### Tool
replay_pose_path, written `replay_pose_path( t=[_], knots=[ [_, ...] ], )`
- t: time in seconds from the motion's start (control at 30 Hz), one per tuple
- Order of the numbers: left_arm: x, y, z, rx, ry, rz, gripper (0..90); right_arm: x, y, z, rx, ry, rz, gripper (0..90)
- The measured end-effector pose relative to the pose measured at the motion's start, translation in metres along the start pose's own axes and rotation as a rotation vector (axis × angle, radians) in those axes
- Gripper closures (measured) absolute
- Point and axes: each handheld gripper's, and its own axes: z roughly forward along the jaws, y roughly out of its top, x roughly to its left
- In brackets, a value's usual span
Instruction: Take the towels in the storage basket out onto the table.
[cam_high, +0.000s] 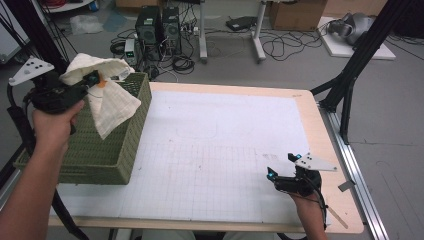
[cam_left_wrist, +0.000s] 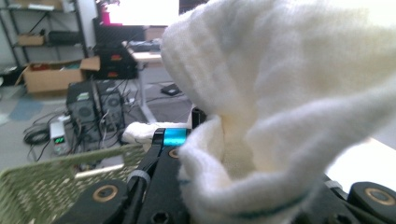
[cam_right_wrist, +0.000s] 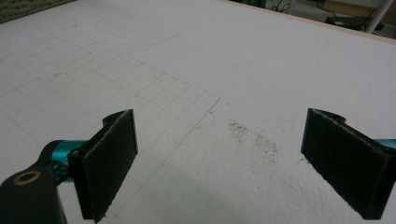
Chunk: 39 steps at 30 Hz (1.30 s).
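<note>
A white cloth (cam_high: 107, 92) hangs in the air over the green woven basket (cam_high: 107, 162) at the table's left. My left gripper (cam_high: 92, 80) is shut on the cloth's bunched top, held above the basket's rim. In the left gripper view the cloth (cam_left_wrist: 280, 107) billows up between the black jaws and hides most of them, and the basket's rim (cam_left_wrist: 56, 175) lies below at the left. My right gripper (cam_high: 282, 167) rests low near the table's front right, open, with bare white mat (cam_right_wrist: 215, 135) between its pads (cam_right_wrist: 109, 161).
The white gridded mat (cam_high: 220, 145) covers the tabletop. Beyond the table stand computer towers (cam_high: 157, 25), loose cables and cardboard boxes (cam_high: 297, 12) on the floor. A black frame leg (cam_high: 357, 65) rises at the table's right edge.
</note>
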Motion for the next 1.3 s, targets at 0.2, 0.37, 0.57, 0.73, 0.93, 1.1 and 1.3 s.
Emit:
replay_pose_path(
  t=[0.2,0.37,0.57,0.73,0.93,1.1,1.3],
  knots=[
    [-0.029,0.012,0.005,-0.036,-0.094,0.025,81.3,0.0,0.0,0.0,0.0,0.0,-0.002,10.0],
    [-0.046,0.01,0.013,-0.026,-0.154,0.033,81.3,0.0,0.0,0.0,0.0,0.002,-0.003,10.0],
    [-0.081,-0.001,0.034,0.031,-0.254,0.069,81.3,0.0,0.001,0.0,-0.001,0.002,-0.002,10.0],
    [-0.116,-0.019,0.051,0.078,-0.346,0.092,81.3,0.0,0.001,0.0,-0.003,0.002,-0.003,10.0],
    [-0.156,-0.032,0.066,0.108,-0.438,0.124,81.3,-0.001,0.001,-0.001,-0.005,0.001,-0.003,10.0],
    [-0.182,-0.044,0.078,0.136,-0.496,0.136,81.2,-0.001,0.001,-0.001,-0.006,0.003,-0.006,10.0],
    [-0.215,-0.078,0.096,0.191,-0.587,0.11,81.2,-0.002,0.001,-0.001,-0.006,0.001,0.001,10.0]
  ],
)
